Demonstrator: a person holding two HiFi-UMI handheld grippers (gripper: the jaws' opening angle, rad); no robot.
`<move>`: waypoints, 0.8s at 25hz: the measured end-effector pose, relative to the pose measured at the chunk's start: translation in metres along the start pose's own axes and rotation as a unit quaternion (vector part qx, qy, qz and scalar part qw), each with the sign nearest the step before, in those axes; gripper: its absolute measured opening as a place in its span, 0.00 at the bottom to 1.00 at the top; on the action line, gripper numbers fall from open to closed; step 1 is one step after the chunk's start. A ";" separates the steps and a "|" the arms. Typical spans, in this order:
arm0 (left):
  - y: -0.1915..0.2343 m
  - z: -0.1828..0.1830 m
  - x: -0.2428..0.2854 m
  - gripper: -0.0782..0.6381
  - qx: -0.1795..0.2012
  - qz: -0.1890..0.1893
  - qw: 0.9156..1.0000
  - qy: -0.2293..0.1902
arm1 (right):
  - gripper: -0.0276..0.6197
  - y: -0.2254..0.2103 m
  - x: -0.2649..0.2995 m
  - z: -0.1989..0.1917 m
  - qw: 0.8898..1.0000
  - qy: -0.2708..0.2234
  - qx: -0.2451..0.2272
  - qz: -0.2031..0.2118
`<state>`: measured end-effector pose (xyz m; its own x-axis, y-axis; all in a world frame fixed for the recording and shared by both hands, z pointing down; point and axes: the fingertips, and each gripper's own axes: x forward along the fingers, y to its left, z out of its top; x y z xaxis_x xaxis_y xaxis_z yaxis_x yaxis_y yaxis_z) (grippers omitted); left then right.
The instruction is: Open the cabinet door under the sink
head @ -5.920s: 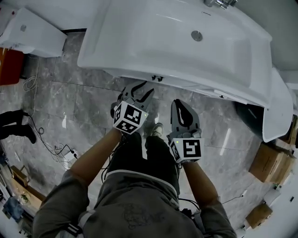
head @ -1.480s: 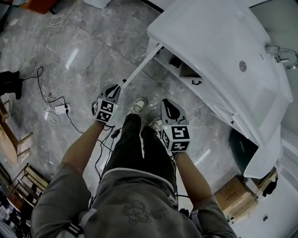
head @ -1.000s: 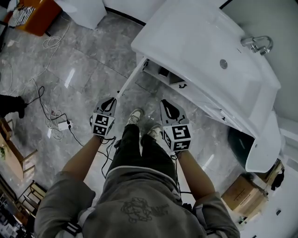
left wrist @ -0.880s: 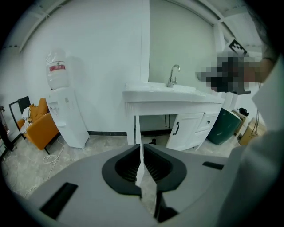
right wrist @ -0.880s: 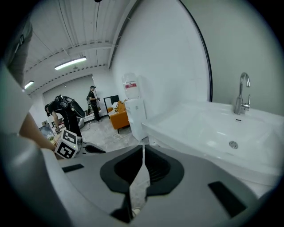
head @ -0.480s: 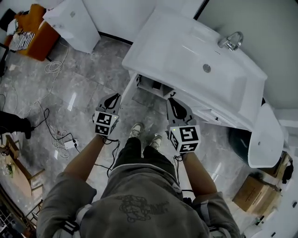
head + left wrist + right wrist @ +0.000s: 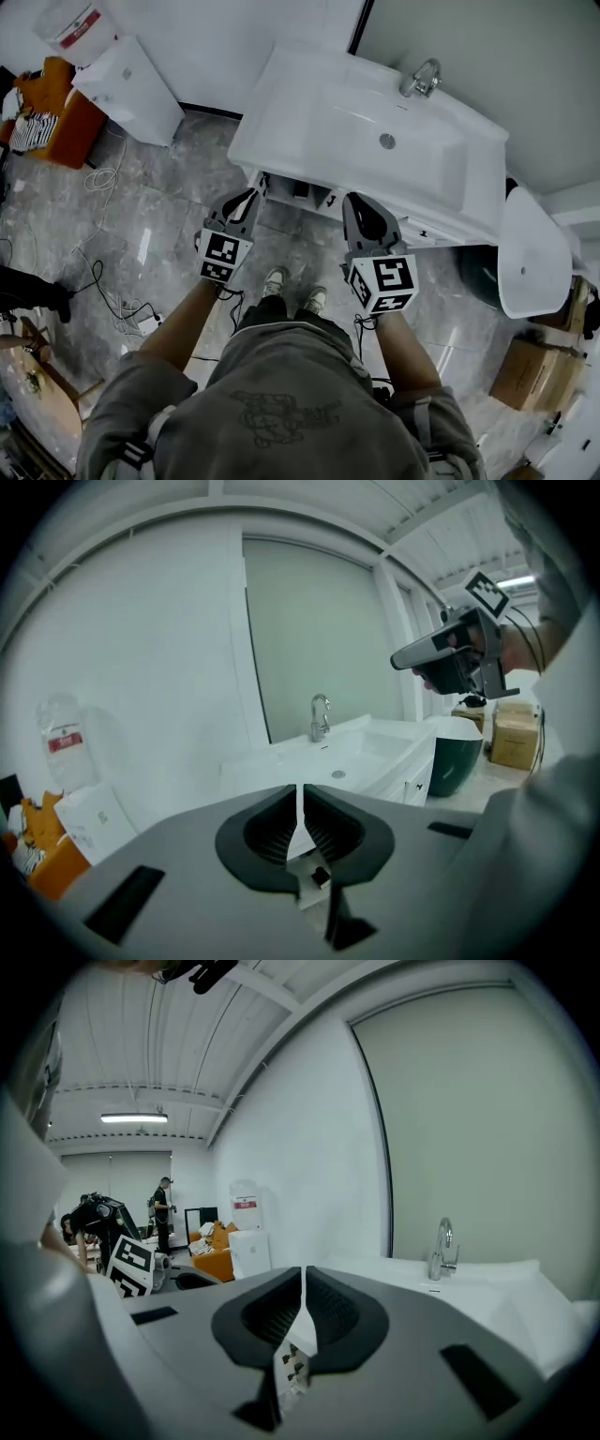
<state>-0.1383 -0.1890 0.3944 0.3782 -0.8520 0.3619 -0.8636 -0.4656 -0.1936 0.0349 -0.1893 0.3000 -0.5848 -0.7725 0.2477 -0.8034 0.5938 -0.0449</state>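
Cabinet (image 7: 302,192), sink's (image 7: 272,131) 6 o'clock: apparently open. Left tool (image 7: 249,197), right tool (image 7: 356,204): jaws together, empty. Next: probably nothing.

The person stands facing the sink (image 7: 309,112) with both arms stretched out in front. The left arm (image 7: 173,328) and the right arm (image 7: 408,347) are each bent a little. The left gripper (image 7: 249,197) points at the near edge of the sink and tips down a bit. Its jaws are pressed together with nothing between them. The right gripper (image 7: 355,200) is next to it with a gap between them. It points at the same edge. Its jaws are together and empty too.
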 end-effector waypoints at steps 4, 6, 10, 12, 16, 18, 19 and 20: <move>-0.012 0.044 0.002 0.16 0.032 -0.018 0.999 -0.021 | 0.10 -0.004 -0.020 0.021 1.000 -0.016 -0.003 -0.015; -0.015 0.068 0.000 0.16 0.032 -0.021 0.999 -0.037 | 0.10 -0.008 -0.032 0.034 0.999 -0.027 -0.002 -0.019; -0.026 0.117 -0.004 0.16 0.043 -0.039 0.995 -0.076 | 0.10 -0.018 -0.055 0.054 0.998 -0.045 0.003 -0.037; -0.032 0.141 -0.010 0.16 0.047 -0.050 0.994 -0.090 | 0.10 -0.021 -0.067 0.064 0.997 -0.055 -0.004 -0.048; -0.047 0.189 -0.021 0.16 0.057 -0.073 0.988 -0.125 | 0.10 -0.031 -0.090 0.083 0.993 -0.077 -0.040 -0.082; -0.057 0.208 -0.026 0.16 0.060 -0.088 0.984 -0.141 | 0.10 -0.037 -0.102 0.090 0.990 -0.083 -0.055 -0.103; -0.062 0.217 -0.029 0.16 0.061 -0.094 0.983 -0.149 | 0.10 -0.040 -0.108 0.093 0.988 -0.086 -0.058 -0.110; -0.066 0.225 -0.033 0.16 0.062 -0.099 0.981 -0.156 | 0.10 -0.042 -0.113 0.096 0.988 -0.089 -0.059 -0.115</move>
<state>-0.0189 -0.1845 0.1901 0.6343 -0.7652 0.1097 -0.7236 -0.6377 -0.2641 0.1236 -0.1486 0.1805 -0.4064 -0.9115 0.0640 -0.9052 0.4111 0.1077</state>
